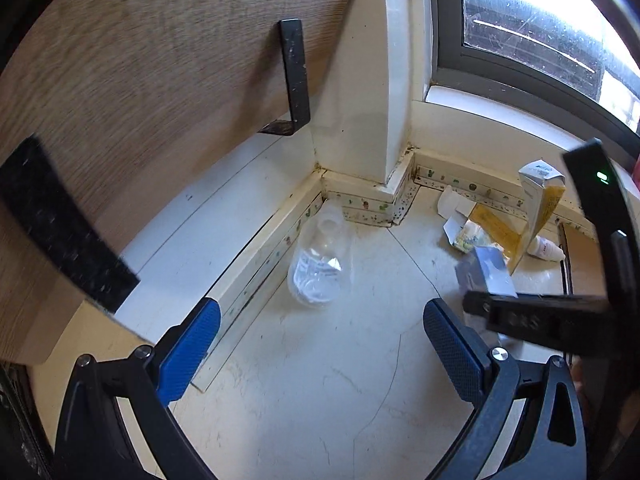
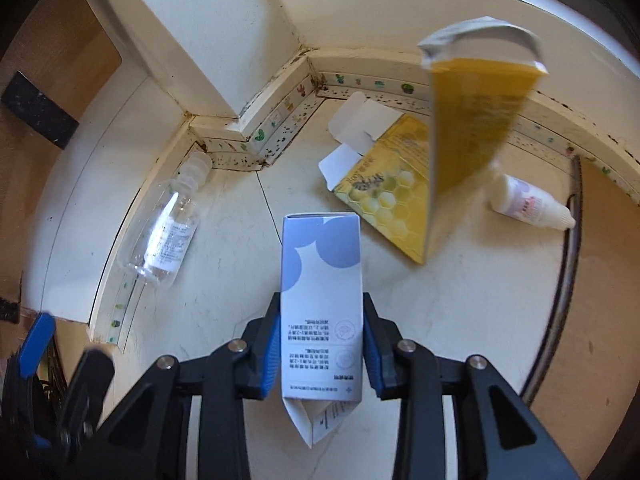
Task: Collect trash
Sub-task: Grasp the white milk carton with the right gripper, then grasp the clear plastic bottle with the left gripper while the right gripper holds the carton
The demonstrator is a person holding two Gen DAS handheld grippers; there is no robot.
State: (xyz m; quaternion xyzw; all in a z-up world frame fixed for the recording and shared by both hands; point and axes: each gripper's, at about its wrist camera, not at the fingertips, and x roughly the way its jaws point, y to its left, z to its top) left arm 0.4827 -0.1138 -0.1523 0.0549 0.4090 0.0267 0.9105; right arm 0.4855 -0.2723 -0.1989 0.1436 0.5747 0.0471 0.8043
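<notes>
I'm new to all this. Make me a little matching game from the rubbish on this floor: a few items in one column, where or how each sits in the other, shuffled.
Items:
1. blue-and-white box
2. clear plastic bottle
3. small white dropper bottle
4. flat yellow honeycomb box

States:
A. lying along the skirting board
B. lying open on the floor, flaps out
C. held between the right jaws
D. on its side near the dark curved rim

Pairs: 1-C, 2-A, 3-D, 4-B

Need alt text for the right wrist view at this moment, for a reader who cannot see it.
The right gripper clamps a white-and-blue carton above a pale floor corner. Beyond it lie a clear plastic bottle, an opened yellow honeycomb box, and a small white dropper bottle; a yellow carton stands tilted.
</notes>
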